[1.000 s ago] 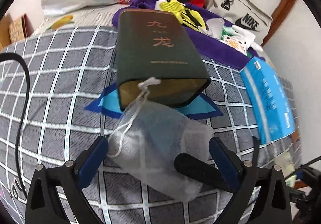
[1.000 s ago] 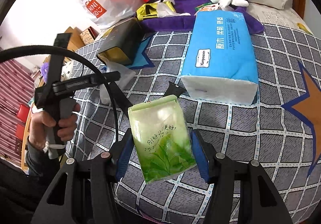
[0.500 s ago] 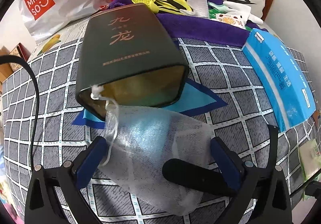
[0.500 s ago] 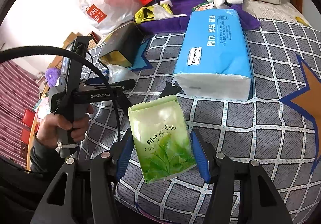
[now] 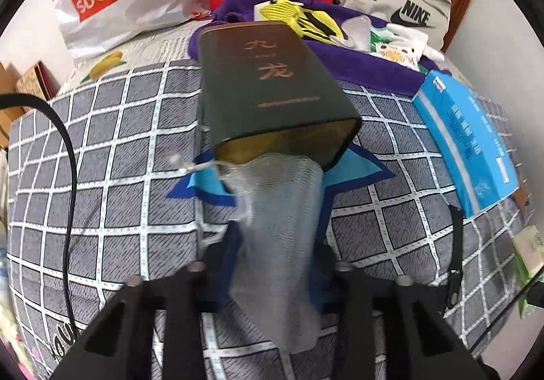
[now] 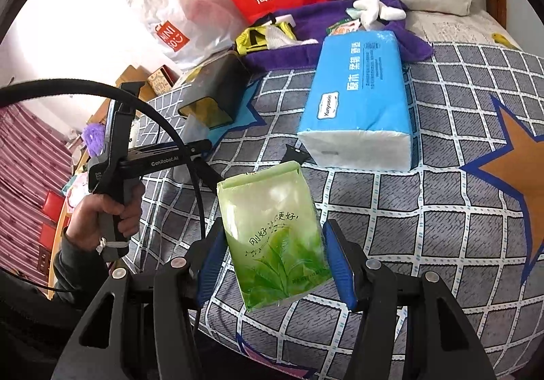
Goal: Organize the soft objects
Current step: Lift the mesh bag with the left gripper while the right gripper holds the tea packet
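- Mesh pouch [image 5: 278, 220], a white drawstring bag, lies on the checked bedspread [image 5: 112, 148] with its top end at or just inside the open mouth of the dark green box [image 5: 272, 87], which lies on its side; its loose drawstring [image 5: 197, 167] trails out to the left.
- The left gripper [image 5: 277, 264] has its 2 blue-padded fingers drawn in narrow against the pouch's sides, pinching it at mid-length.
- The step in hand looks like feeding the pouch into the box. The next move probably calls for pushing forward along the box's axis, keeping the limp mesh from bunching at the rim and the string from snagging outside.
- The right gripper [image 6: 277, 257] grips a green tissue pack [image 6: 272, 237] between its pads, lifted above the bedspread; it seems to be waiting its turn.
- Only the left wrist view shows the pinch on the pouch and how it meets the box mouth; how deep it reaches inside is hidden.
- Only the right wrist view shows the person's left hand [image 6: 105, 220] on the gripper handle, and the full blue tissue pack [image 6: 360, 101] lying just beyond the green one.
- Both views show the purple cloth [image 6: 289, 53] with small items heaped at the bed's far end.
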Demonstrator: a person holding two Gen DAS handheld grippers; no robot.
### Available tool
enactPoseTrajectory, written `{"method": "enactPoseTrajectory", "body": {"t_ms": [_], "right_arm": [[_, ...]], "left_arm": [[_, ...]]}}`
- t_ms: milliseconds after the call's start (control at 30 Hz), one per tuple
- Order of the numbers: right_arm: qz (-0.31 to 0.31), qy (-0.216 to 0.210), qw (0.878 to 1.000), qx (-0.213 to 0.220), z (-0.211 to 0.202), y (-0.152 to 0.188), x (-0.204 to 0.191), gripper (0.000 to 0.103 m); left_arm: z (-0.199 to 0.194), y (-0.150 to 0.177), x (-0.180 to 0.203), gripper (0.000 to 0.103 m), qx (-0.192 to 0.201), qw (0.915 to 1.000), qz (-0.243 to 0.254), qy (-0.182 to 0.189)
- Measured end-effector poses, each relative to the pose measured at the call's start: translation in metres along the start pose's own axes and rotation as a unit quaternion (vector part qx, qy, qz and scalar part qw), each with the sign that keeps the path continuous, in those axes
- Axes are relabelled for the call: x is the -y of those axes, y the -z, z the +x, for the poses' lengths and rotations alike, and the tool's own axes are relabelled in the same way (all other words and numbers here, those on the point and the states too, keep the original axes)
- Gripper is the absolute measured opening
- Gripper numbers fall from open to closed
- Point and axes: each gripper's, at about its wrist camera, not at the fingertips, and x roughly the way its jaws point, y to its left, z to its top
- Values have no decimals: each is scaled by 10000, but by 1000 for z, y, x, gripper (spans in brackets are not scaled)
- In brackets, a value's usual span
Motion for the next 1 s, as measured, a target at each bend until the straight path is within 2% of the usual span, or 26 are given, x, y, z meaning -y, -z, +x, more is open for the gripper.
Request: {"method": "enactPoseTrajectory", "body": {"t_ms": [33,133,367,700,1000], "right_arm": [[-7,17,10000,23,-1,0,-1,56],[-11,89,9999,89,-4,0,-3,56],[-125,163,9994,285,-19,-5,-13,56],[-321,541,9949,789,-49,-13,-27,56],[-454,584,9922,1004,-61,-27,-29,56]], "left_arm": [[-2,1,-5,15,-7,10000,-49,83],[-5,3,-16,11,-32,9997,-178,178],[-31,9,-35,11,169,9982,-407,406],[-69,10,-53,11,529,9941,-732,596],[-97,3,-65,11,841,9913,-882,505]]}}
